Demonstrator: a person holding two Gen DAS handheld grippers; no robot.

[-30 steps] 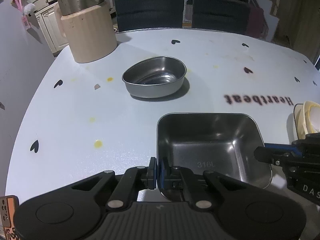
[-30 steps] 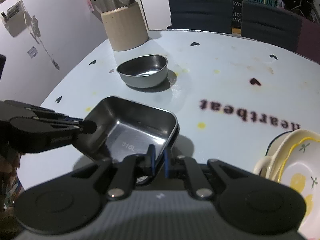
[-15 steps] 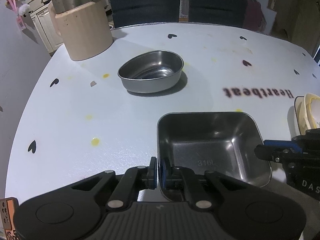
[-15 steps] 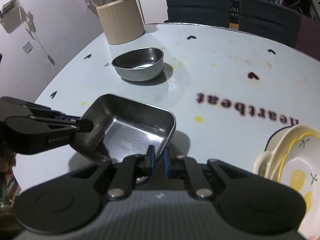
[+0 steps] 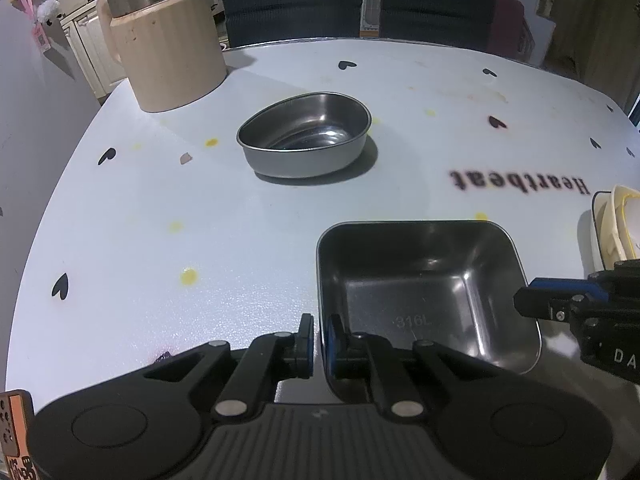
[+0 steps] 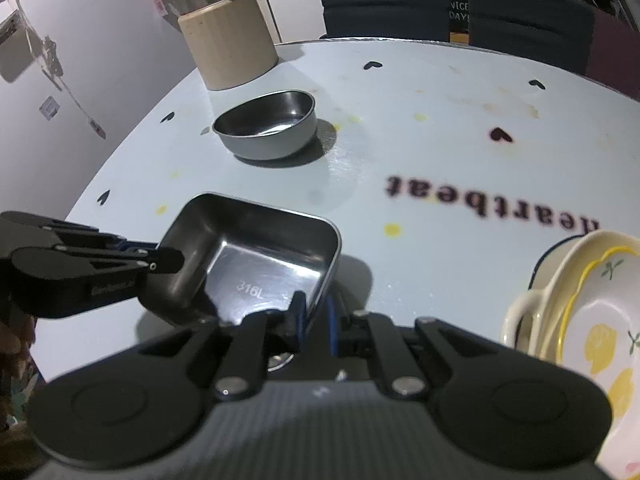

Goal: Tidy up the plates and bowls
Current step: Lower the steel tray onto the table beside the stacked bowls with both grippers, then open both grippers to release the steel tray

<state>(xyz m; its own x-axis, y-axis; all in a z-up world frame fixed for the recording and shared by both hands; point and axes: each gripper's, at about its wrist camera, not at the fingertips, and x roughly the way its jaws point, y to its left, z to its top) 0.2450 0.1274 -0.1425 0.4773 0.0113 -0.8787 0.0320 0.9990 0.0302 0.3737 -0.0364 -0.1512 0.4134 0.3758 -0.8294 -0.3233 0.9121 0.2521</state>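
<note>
Pale blue tabletop [image 5: 280, 208] with small black heart prints, yellow spots and the word "Heartbeat" fills both views; two dark chairs stand at its far edge. Since a second ago almost nothing in the layout has changed: the square steel tray [image 5: 420, 280] sits in the same place near the near edge, and only the left tool [image 5: 319, 340] differs, its jaws now opening slightly. A thin gap shows between its blue pads, and the tray's left rim still stands between them, though I cannot tell whether the pads still press on it. The right tool [image 6: 314, 320] stays clamped on the tray's right rim, one finger inside the wall and one outside.

That tray is shallow, with rounded corners and a dull dark shine, and "316L" is stamped on its floor. In the right wrist view its near side looks lifted slightly, with a shadow beneath. Farther toward the middle of the tabletop sits an oval steel bowl [image 5: 304, 136], empty and upright, well apart from the tray. A cream jug [image 5: 168, 52] with a metal top stands at the far left corner. Stacked cream dishes [image 6: 580, 304] with yellow fruit prints sit at the right edge.
</note>
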